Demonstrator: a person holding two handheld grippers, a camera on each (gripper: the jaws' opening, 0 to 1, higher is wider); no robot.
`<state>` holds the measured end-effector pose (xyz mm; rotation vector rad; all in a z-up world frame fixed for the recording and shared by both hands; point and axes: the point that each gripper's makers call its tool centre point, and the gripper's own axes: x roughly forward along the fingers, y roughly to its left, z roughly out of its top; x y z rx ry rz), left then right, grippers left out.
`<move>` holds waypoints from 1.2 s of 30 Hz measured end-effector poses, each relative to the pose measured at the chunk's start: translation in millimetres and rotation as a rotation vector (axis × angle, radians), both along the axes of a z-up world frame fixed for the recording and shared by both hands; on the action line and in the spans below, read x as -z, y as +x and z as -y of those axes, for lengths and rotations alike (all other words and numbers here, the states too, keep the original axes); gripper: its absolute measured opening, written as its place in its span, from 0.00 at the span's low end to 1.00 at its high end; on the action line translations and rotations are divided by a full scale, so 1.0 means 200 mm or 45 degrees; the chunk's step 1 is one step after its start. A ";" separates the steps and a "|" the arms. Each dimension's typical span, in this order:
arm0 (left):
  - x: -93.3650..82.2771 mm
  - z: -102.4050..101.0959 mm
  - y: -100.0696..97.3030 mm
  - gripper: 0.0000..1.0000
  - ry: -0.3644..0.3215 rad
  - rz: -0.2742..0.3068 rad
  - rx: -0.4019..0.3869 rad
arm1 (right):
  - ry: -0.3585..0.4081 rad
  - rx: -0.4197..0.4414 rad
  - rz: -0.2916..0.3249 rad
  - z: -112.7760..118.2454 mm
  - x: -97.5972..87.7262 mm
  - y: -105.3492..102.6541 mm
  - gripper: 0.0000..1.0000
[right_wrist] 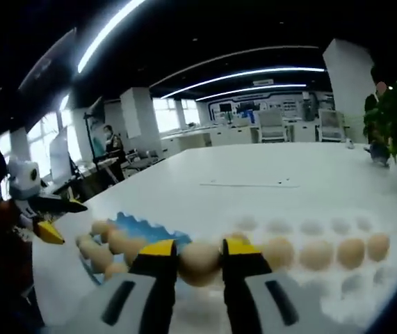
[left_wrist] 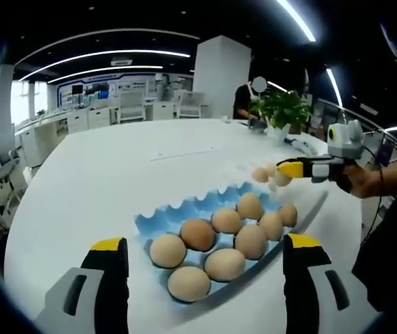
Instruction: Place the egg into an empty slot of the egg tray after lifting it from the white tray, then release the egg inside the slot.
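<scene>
In the right gripper view, a tan egg [right_wrist: 199,262] sits clamped between the yellow-tipped jaws of the right gripper [right_wrist: 198,252], above the white moulded tray [right_wrist: 365,285] holding a row of eggs. In the left gripper view, the left gripper [left_wrist: 205,245] hangs with jaws wide apart, holding nothing, over the near edge of the blue egg tray [left_wrist: 158,219] on the white table [left_wrist: 101,181].

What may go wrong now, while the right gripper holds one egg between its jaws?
The right gripper is clamped on a round brown egg; pressing harder might crack it, and a loose hold might drop it. The blue egg tray is almost full, so the carried egg may knock a neighbouring egg.
</scene>
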<state>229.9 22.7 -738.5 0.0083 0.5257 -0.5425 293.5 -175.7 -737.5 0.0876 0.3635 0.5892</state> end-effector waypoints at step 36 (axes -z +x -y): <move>0.02 -0.02 -0.01 0.87 0.012 -0.014 0.002 | -0.034 -0.193 -0.078 -0.22 0.20 -0.04 0.26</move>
